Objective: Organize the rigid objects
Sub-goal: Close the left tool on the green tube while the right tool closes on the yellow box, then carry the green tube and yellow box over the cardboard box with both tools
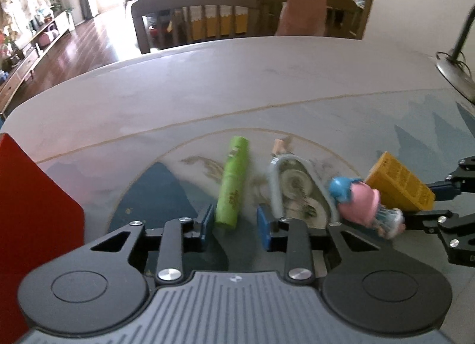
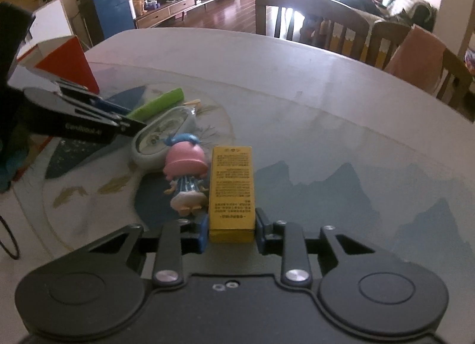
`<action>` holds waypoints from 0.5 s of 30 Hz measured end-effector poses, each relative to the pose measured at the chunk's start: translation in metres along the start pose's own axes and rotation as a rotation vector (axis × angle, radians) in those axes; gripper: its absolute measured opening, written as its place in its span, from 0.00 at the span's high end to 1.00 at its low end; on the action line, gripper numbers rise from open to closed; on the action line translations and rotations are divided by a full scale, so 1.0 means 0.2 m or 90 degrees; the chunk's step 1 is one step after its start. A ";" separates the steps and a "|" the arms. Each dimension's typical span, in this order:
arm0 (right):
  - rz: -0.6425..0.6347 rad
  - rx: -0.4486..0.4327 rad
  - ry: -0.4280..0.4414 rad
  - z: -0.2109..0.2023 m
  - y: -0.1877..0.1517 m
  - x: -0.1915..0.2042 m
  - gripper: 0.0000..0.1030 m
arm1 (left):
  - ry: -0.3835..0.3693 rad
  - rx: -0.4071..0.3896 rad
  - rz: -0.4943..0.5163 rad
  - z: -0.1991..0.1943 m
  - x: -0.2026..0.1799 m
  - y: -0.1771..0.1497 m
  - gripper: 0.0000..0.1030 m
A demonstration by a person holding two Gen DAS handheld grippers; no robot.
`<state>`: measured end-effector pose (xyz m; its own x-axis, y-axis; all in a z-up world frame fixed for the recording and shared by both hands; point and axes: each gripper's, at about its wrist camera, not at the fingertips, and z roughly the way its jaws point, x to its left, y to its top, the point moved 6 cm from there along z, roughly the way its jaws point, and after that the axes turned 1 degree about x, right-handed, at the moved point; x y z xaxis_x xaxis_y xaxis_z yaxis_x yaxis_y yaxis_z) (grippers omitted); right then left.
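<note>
Both wrist cameras are sitting low and close over the table, the left one looking straight across it toward the chairs, the right one angling in from the right, and both are sharing the green tube, the doll and the yellow box.

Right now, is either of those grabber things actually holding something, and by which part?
The right hand-held gripper clamps the yellow box at its near end; the left hand-held gripper holds nothing.

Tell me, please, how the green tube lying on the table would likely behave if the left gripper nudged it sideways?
The green tube is cylindrical and lies on its side, so it would probably roll. The table looks smooth, so sliding seems likely too.
</note>
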<state>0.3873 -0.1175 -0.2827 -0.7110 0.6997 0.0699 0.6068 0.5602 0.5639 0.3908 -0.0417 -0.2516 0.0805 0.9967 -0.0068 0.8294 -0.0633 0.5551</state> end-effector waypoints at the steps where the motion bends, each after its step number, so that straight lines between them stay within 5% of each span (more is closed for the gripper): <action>1: -0.001 0.000 -0.001 -0.01 -0.01 0.01 0.71 | -0.002 0.000 0.001 0.00 -0.01 0.00 0.70; 15: 0.009 -0.003 -0.035 0.05 0.05 0.01 0.62 | 0.020 0.005 -0.030 0.07 0.06 0.10 0.70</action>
<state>0.3953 -0.1054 -0.2858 -0.6814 0.7311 0.0331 0.6149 0.5474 0.5676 0.4164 -0.0320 -0.2511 0.0238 0.9997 -0.0067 0.8361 -0.0162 0.5484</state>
